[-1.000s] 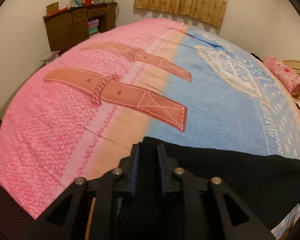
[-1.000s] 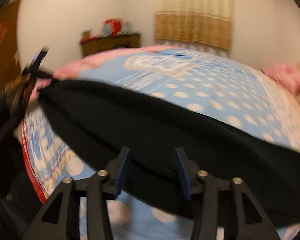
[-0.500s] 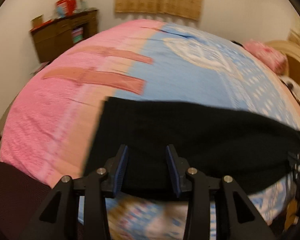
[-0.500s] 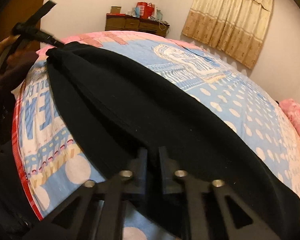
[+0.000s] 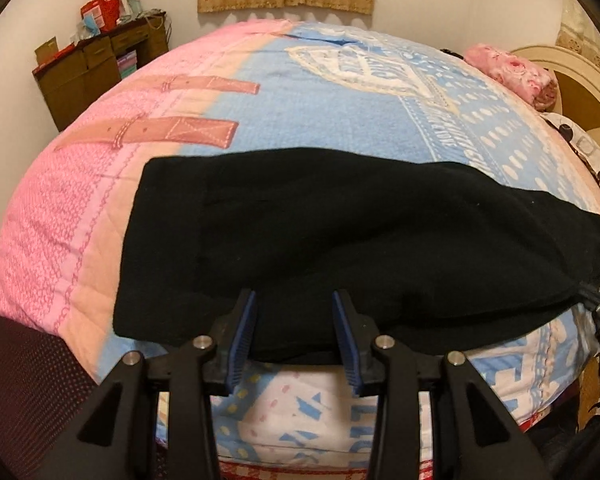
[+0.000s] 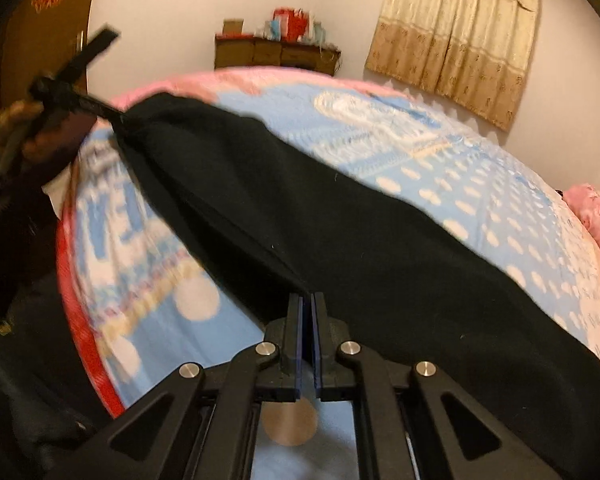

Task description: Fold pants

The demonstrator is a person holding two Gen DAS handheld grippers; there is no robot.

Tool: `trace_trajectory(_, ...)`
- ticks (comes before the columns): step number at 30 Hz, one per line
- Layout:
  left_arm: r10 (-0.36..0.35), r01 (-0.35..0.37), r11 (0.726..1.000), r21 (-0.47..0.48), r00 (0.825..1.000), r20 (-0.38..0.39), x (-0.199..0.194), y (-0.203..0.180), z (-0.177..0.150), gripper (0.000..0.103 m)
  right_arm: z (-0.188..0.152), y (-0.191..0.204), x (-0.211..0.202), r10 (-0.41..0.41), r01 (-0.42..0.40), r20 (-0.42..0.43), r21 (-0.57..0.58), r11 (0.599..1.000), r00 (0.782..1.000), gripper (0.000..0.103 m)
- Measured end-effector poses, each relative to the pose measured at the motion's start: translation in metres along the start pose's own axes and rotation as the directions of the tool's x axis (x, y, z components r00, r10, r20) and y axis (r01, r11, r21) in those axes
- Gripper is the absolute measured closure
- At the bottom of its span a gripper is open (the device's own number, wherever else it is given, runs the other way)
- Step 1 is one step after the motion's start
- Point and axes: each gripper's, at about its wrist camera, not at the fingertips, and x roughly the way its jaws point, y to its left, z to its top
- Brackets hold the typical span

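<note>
- Now the left gripper stands wide open with nothing between its jaws; a second ago it was pinching the pants, so that end has been let go.
- The right gripper is clamped tight on a fold of the cloth.
- The pants lie lengthwise near the front edge of the bed.
- Likely next: regrip for another fold.

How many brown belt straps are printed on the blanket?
2. Both cross the blanket's pink-blue border: the near strap just beyond the pants, the far strap behind it. More may be hidden.
</note>
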Motion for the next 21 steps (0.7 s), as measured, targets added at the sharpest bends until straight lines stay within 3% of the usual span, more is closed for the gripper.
trace_trajectory(5, -0.027, 0.027, 0.999, 0.03, 1.0, 0.015, -0.013, -0.004, -0.003, 0.062, 0.006, -0.006, -0.024, 0.023, -0.027, 0.079, 0.045, 0.999, 0.997, 0.1)
trace_trajectory(11, -0.051, 0.051, 0.997, 0.055, 0.999, -0.002, -0.005, -0.014, -0.003, 0.062, -0.012, 0.002, 0.002, 0.067, -0.069, -0.056, -0.027, 0.997, 0.996, 0.099)
trace_trajectory(13, -0.06, 0.059, 0.995, 0.083, 0.998, 0.01, -0.007, -0.021, -0.005, 0.062, -0.007, -0.002, -0.005, 0.052, -0.052, -0.035, -0.008, 0.999, 0.998, 0.097)
trace_trajectory(15, -0.058, 0.054, 0.992, 0.115, 0.998, 0.027, -0.009, -0.03, -0.005, 0.062, -0.001, -0.01, -0.012, 0.048, -0.048, -0.007, 0.032, 0.998, 0.999, 0.08)
trace_trajectory(16, -0.062, 0.058, 0.99, 0.128, 0.997, 0.034, -0.008, -0.036, -0.004, 0.062, 0.005, -0.014, -0.014, 0.066, -0.066, 0.011, 0.052, 0.996, 0.998, 0.064)
trace_trajectory(17, -0.073, 0.068, 0.988, 0.141, 0.997, 0.035, -0.006, -0.043, -0.001, 0.062, 0.014, -0.016, -0.016, 0.091, -0.093, 0.024, 0.064, 0.994, 0.996, 0.058)
trace_trajectory(21, -0.11, 0.101, 0.974, 0.204, 0.993, 0.032, 0.005, -0.073, 0.007, 0.062, 0.064, -0.022, -0.003, 0.183, -0.189, 0.08, 0.079, 0.979, 0.98, 0.058)
